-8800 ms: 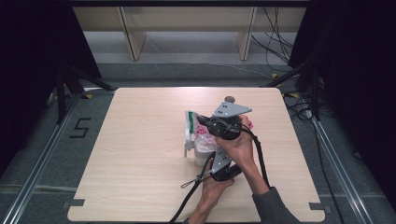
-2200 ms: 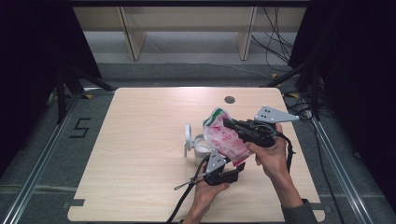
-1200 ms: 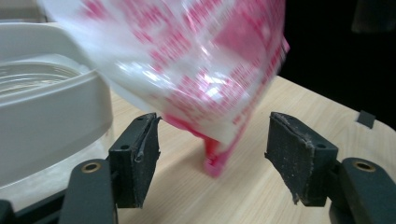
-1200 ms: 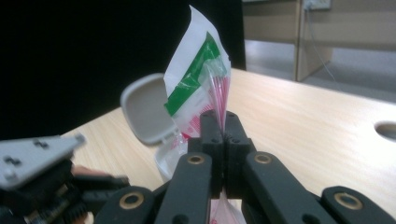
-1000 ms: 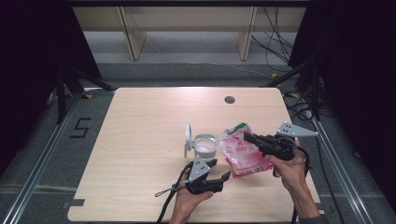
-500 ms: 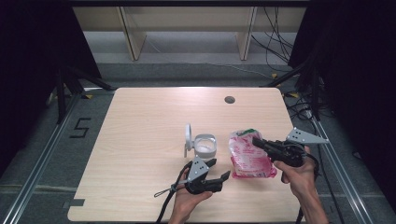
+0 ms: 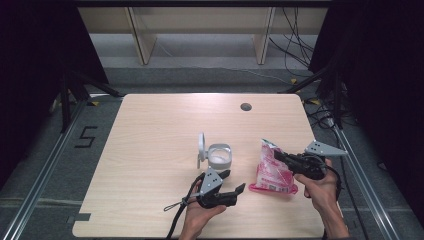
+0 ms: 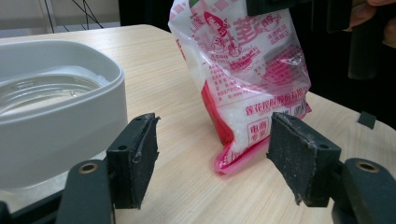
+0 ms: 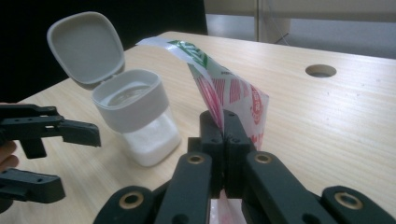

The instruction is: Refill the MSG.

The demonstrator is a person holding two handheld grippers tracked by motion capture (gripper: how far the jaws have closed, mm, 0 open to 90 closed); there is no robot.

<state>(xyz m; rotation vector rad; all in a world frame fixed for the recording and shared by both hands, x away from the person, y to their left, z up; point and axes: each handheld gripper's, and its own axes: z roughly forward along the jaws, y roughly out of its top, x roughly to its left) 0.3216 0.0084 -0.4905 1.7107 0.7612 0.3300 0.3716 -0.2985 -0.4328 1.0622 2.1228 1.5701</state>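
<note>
A pink and white plastic bag [image 7: 272, 170] of white grains stands on the table at the right, its bottom edge touching the wood [image 8: 243, 93]. My right gripper [image 7: 278, 156] is shut on the bag's upper edge [image 9: 224, 100]. A clear jar [image 7: 219, 157] with a grey collar and a flipped-up grey lid [image 7: 201, 147] sits mid-table, partly full of white powder [image 9: 140, 126]. My left gripper [image 7: 234, 182] lies low near the front edge, open, jaws apart with nothing between the pads [image 8: 135, 158], pointing toward the bag. The jar [image 8: 51, 112] is at its left.
The wooden table [image 7: 150, 145] has a round cable hole [image 7: 245, 106] at the back right. Black cables trail off both grippers toward the front edge. Dark stands and rails flank the table on both sides.
My right gripper has carried the bag further right and lowered it until it rests on the table. The left gripper has stayed where it was.
</note>
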